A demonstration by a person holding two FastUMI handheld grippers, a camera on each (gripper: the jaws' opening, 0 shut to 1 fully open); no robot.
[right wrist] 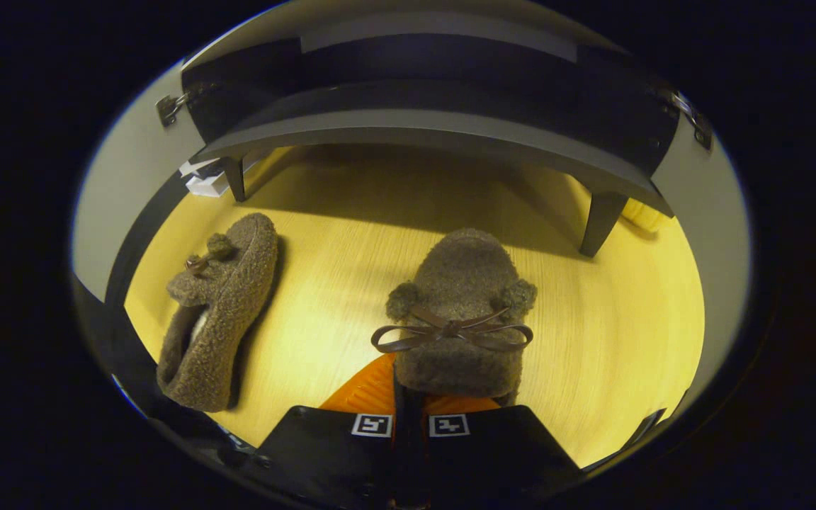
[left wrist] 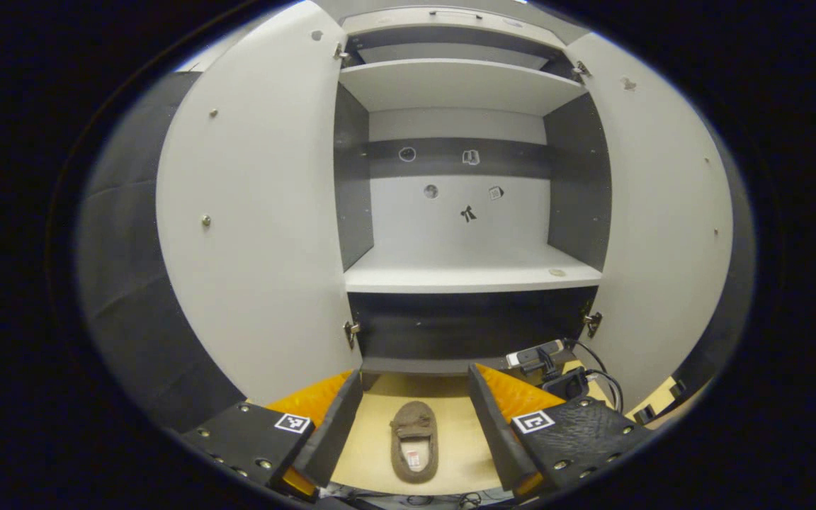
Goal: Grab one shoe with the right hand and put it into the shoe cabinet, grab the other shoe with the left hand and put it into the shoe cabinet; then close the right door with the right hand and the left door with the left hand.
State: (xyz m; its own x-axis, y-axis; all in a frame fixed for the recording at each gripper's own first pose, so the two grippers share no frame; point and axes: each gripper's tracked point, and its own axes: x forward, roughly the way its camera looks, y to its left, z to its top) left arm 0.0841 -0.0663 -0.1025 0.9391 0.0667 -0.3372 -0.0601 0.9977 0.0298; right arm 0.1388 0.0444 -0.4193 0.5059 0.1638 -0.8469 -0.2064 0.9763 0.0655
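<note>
**Fleece slipper pinched at the heel, cabinet waiting open**

Fuzzy brown fleece sits right at the front of my right tool [right wrist: 408, 397]: its fingers have closed almost together on the heel rim of the bowed slipper [right wrist: 461, 312], which I judge is gripped, though the contact itself is hidden behind the fleece. The slipper lies on the wooden floor [right wrist: 613, 333] just before the shoe cabinet's dark base. The second slipper [right wrist: 217, 312] lies off to its side, tipped over, well apart from the first.

My left tool [left wrist: 415, 425] hangs released, fingers spread wide, looking at the shoe cabinet [left wrist: 465, 269] with both doors swung open and the shelves bare.

So I'm on step one: right-hand shoe grasped, not yet stowed. Next I need to lift it over the base and onto a shelf between the doors.
</note>
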